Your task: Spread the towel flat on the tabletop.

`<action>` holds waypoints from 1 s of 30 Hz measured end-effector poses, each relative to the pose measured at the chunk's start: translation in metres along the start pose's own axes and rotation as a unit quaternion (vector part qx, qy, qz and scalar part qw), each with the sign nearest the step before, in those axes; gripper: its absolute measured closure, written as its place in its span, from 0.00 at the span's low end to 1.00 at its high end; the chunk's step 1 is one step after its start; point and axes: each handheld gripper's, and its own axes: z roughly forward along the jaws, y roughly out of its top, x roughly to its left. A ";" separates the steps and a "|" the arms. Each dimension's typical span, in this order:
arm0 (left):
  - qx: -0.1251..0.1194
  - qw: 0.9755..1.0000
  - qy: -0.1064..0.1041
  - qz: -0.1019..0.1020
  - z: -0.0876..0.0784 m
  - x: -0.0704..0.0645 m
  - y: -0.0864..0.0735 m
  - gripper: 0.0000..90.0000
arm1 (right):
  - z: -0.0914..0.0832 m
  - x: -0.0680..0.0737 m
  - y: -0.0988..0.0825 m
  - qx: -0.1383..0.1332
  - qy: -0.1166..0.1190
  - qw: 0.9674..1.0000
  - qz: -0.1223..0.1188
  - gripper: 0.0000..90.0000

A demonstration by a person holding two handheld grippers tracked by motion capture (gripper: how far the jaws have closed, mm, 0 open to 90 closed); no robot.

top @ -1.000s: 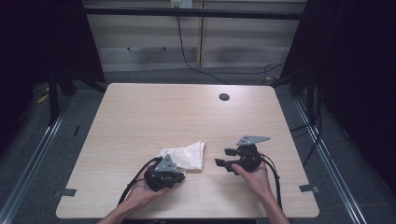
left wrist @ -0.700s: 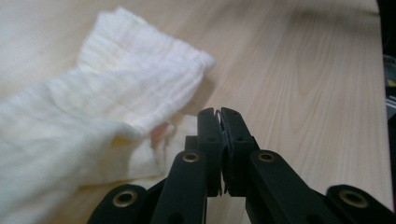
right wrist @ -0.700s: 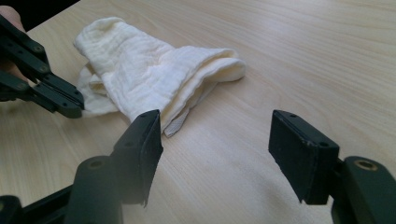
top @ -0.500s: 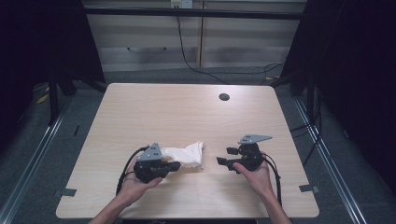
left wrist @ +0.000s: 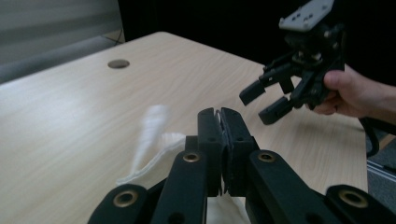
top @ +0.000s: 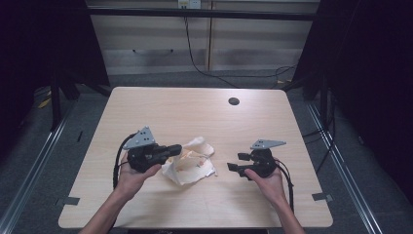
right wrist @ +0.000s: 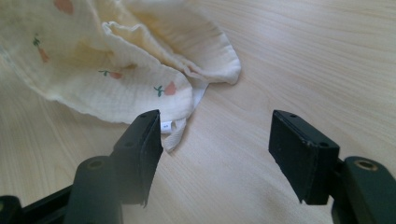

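The left gripper (top: 168,151) has its fingers clamped on the cream printed cloth (top: 192,165), lifting one edge while the rest lies crumpled near the middle of the surface's (top: 195,112) near edge. The right gripper (top: 236,163), fingers spread wide, rests just beside the cloth. A round hole (top: 234,101) sits near the far edge; grey floor surrounds the surface.

Your two handheld tools, all black with grey top plates

Your left tool (top: 173,149) and right tool (top: 235,162) each carry a grey three-cornered plate drilled with small holes, a looping black cable, and brass-coloured pivot pins on black linkage arms; the jaws end in flat rectangular black blocks. Your forearms are bare, no sleeves.
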 end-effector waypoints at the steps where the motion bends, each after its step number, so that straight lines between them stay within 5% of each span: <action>1: -0.005 1.000 0.004 0.007 -0.006 0.001 0.005 0.98 | -0.001 0.000 0.000 -0.001 0.000 1.000 0.000 0.39; 9: -0.025 0.999 0.035 0.001 -0.038 0.014 0.004 0.98 | -0.001 0.000 0.000 -0.002 -0.002 1.000 0.000 0.39; 15: -0.016 0.995 0.089 -0.035 -0.062 0.045 -0.028 0.98 | 0.003 0.001 0.000 0.002 0.000 1.000 0.000 0.39; 21: 0.010 0.992 0.104 -0.065 -0.063 0.060 -0.057 0.98 | 0.009 0.002 0.001 0.007 0.003 1.000 -0.003 0.39; 29: 0.052 0.992 0.100 -0.060 -0.043 0.061 -0.075 0.98 | 0.021 0.003 0.012 0.014 0.010 0.999 -0.027 0.48; 30: 0.063 0.990 0.109 -0.065 -0.040 0.064 -0.080 0.97 | 0.025 0.002 0.018 0.009 0.014 0.999 -0.032 0.53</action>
